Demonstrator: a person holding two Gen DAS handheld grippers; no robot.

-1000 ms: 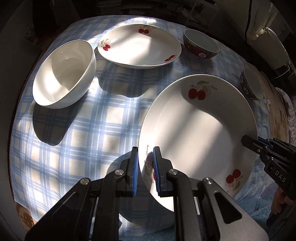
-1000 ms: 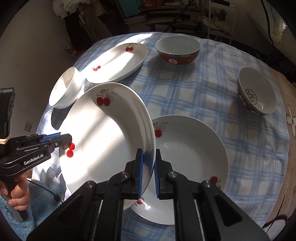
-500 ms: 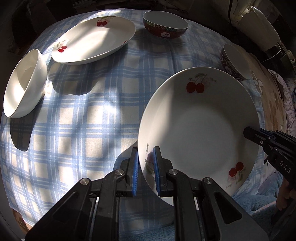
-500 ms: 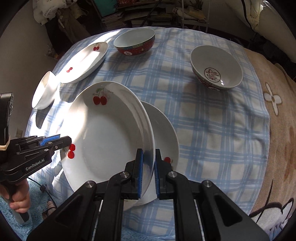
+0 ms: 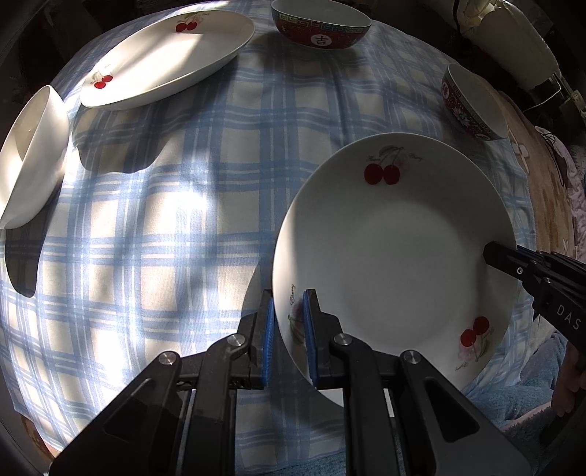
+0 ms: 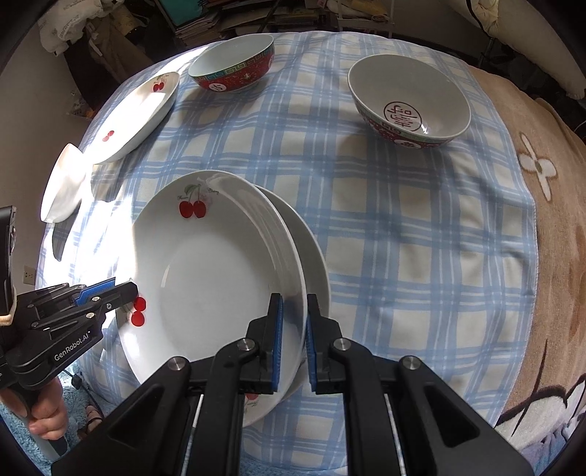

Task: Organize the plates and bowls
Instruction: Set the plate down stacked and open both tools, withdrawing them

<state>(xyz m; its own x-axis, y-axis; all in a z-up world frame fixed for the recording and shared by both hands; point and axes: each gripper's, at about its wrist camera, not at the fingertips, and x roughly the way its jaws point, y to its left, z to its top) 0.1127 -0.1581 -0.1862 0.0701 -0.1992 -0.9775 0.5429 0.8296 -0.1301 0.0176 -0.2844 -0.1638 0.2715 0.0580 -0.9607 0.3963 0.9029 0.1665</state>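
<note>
A white cherry plate [image 5: 395, 249] [image 6: 212, 278] hangs tilted just above the table, held by both grippers. My left gripper [image 5: 287, 304] [image 6: 124, 289] is shut on its left rim. On the opposite rim my right gripper [image 6: 293, 304] [image 5: 490, 252] is shut too. Directly under the held plate lies a second white plate [image 6: 315, 252] on the checked cloth; only its right edge shows in the right wrist view. A third cherry plate [image 5: 164, 58] [image 6: 135, 117] rests at the far left.
A plain white bowl [image 5: 29, 153] [image 6: 62, 186] sits at the left edge. Two red patterned bowls stand at the back, one in the middle [image 5: 322, 25] [image 6: 234, 69], one to the right [image 5: 472, 106] [image 6: 410, 102]. A brown blanket [image 6: 549, 219] lies right of the cloth.
Both grippers carried the held plate across and down over the second plate, which is now almost covered. The white bowl and far plate slid toward the left of both views.
</note>
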